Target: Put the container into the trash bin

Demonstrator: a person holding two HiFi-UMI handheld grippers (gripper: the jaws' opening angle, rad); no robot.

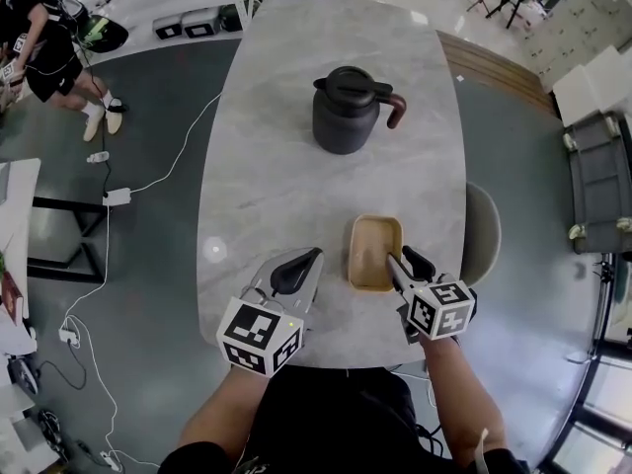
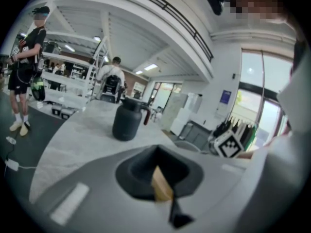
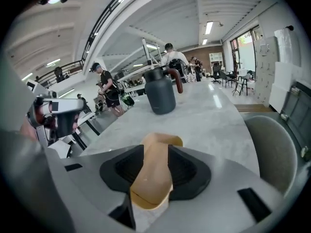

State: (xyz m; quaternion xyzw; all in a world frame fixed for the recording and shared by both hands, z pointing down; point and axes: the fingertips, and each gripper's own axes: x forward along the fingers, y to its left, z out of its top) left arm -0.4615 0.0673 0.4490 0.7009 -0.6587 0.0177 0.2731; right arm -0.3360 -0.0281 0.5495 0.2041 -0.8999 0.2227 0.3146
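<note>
The tan, shallow rectangular container (image 1: 375,247) lies on the marble table (image 1: 276,186) near its front edge. My right gripper (image 1: 407,263) straddles the container's near right rim, one jaw inside and one outside. In the right gripper view the container (image 3: 154,178) fills the gap between the jaws of this gripper (image 3: 155,166), which stand wide apart. My left gripper (image 1: 296,270) rests low over bare table to the container's left, with its black jaws together and nothing held. In the left gripper view a small tan sliver shows at the seam of this gripper (image 2: 158,171); I cannot tell what it is.
A black kettle (image 1: 348,112) with a brown handle stands at the table's middle, beyond the container. A grey chair (image 1: 484,235) is tucked at the table's right side. Cables and a power strip (image 1: 117,197) lie on the floor at left, where a person (image 1: 49,57) stands.
</note>
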